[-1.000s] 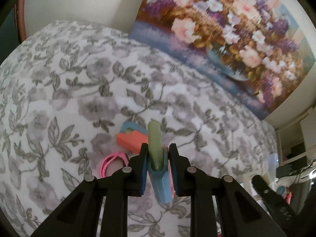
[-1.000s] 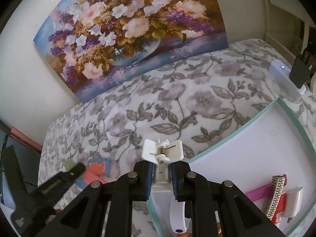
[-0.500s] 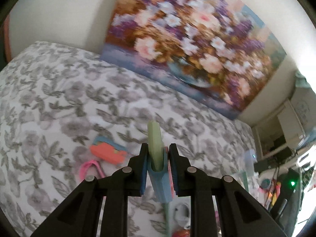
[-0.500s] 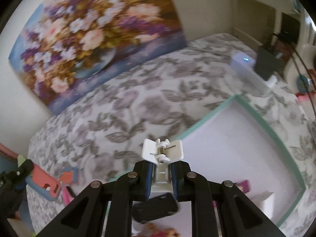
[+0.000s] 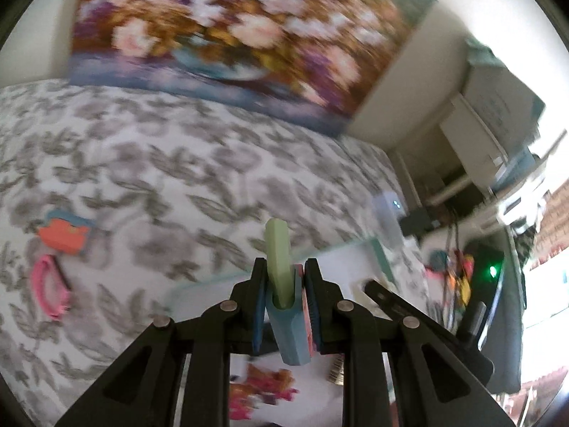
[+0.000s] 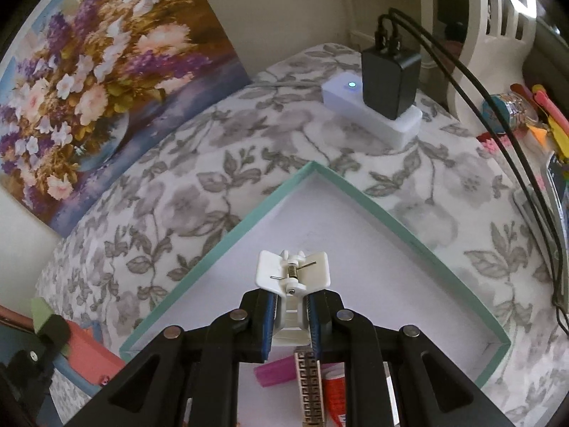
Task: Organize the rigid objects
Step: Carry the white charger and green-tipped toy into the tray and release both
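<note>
My left gripper (image 5: pixel 284 277) is shut on a blue holder with a pale green stick (image 5: pixel 277 249) and a pink side. It hangs over the near left part of the white tray with a teal rim (image 5: pixel 199 286). My right gripper (image 6: pixel 291 306) is shut on a white spring clip (image 6: pixel 292 274) and hangs over the tray's white floor (image 6: pixel 373 249), well inside the teal rim (image 6: pixel 213 252). Under it lie a patterned metal bar (image 6: pixel 311 388), a magenta piece (image 6: pixel 275 373) and a red item (image 6: pixel 334 395). An orange and blue block (image 5: pixel 64 235) and a pink band (image 5: pixel 49 291) lie on the bedspread.
A white power strip (image 6: pixel 370 114) with a black adapter (image 6: pixel 389 78) and cables sits beyond the tray's far corner. A flower painting (image 6: pixel 89 89) leans on the wall behind the bed. Cluttered pens and bottles (image 6: pixel 515 110) stand at the right edge.
Both grippers have swung to the right with their loads. The left one now hangs over the tray's edge, and the right one has gone deeper over the tray, toward its far corner.
</note>
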Demonstrator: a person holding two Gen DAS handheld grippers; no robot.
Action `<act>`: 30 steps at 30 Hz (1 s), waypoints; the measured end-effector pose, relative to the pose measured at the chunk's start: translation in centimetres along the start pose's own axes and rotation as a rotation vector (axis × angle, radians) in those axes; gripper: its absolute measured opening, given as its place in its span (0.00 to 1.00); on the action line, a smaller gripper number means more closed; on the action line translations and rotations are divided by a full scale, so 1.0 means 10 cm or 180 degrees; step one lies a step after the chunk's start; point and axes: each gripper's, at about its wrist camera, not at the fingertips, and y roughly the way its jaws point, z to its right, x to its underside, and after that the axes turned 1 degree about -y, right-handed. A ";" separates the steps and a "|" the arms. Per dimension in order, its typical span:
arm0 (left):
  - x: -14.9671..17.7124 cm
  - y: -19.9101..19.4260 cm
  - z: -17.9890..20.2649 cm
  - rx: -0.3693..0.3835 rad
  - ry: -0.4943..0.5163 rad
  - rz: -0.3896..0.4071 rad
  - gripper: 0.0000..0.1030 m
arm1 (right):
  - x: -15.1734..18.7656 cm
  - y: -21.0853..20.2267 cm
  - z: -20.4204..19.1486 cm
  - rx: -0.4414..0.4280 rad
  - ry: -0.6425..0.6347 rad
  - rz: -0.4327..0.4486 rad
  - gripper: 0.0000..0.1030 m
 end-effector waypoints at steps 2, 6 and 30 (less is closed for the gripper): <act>0.07 0.10 0.15 0.0039 0.0106 -0.0095 0.21 | 0.01 0.01 0.02 0.0005 0.0005 -0.0019 0.17; 0.20 0.31 0.30 0.0120 0.0179 -0.0313 0.21 | 0.02 0.03 0.06 0.0030 0.0010 -0.0062 0.17; 0.12 0.28 0.13 -0.0191 0.0074 -0.0354 0.51 | -0.03 -0.17 -0.10 0.0113 -0.0208 0.0027 0.34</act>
